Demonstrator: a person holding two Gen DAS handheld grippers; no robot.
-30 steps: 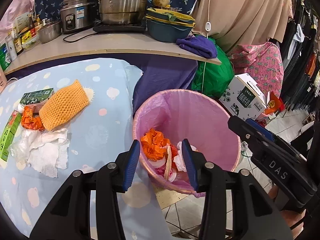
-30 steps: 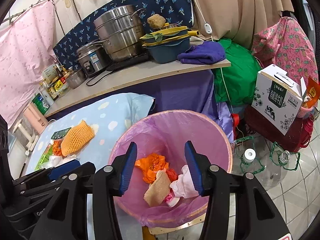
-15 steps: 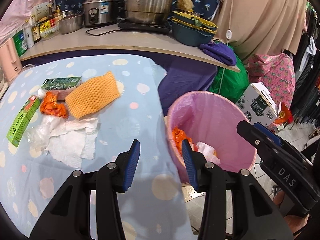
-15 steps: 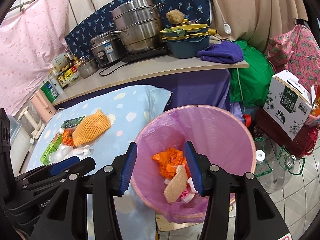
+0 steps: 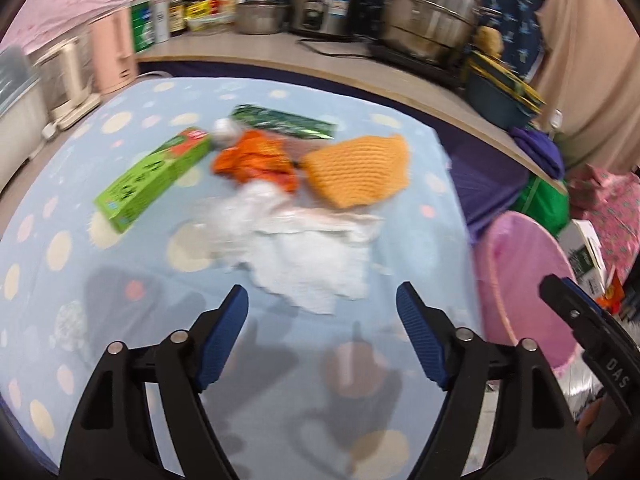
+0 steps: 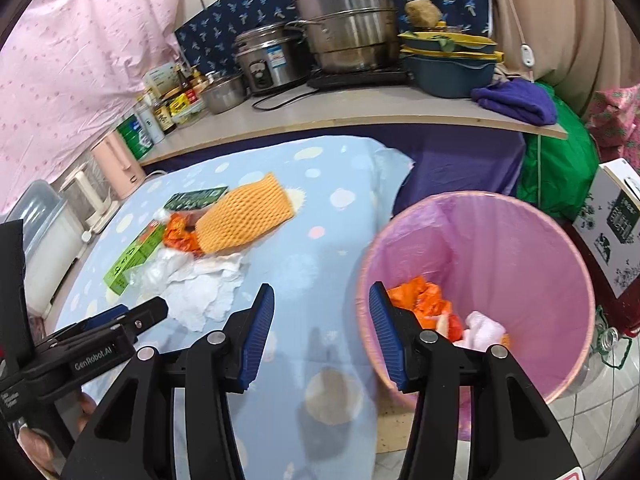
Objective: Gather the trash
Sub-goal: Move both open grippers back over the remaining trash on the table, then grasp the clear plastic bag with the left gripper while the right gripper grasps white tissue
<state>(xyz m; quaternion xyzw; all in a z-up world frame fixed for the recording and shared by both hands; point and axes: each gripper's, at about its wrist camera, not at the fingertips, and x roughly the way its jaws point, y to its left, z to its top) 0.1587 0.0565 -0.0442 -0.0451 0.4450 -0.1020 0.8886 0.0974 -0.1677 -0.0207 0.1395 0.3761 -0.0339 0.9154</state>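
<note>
Blue polka-dot tablecloth [image 5: 120, 264] covers the work surface; behind it a counter [image 6: 360, 114] carries steel pots [image 6: 344, 20], a rice cooker [image 6: 268, 62], bottles and a purple cloth [image 6: 516, 100].

Trash left on the cloth, all in one cluster: white crumpled tissue [image 5: 312, 264] nearest the grippers, clear plastic film [image 5: 244, 204] touching its left edge, orange wrapper [image 5: 256, 160] behind that, orange foam fruit net [image 5: 360, 170] to the right of the wrapper, light green carton [image 5: 154, 176] on the left, dark green box [image 5: 284, 122] at the back.

Pink-lined bin [image 6: 552, 264] stands off the table's right edge, already holding an orange wrapper [image 6: 420, 300] and white tissue [image 6: 484, 328].

Left gripper [image 5: 322, 334]: over the cloth, just short of the white tissue, jaws spread wide and have just been opening, nothing between the pads. View is motion-blurred.

Right gripper [image 6: 322, 332]: straddles the gap between table edge and bin rim, one finger over the cloth, the other over the bin. Jaws about half spread, nothing pinched.
</note>
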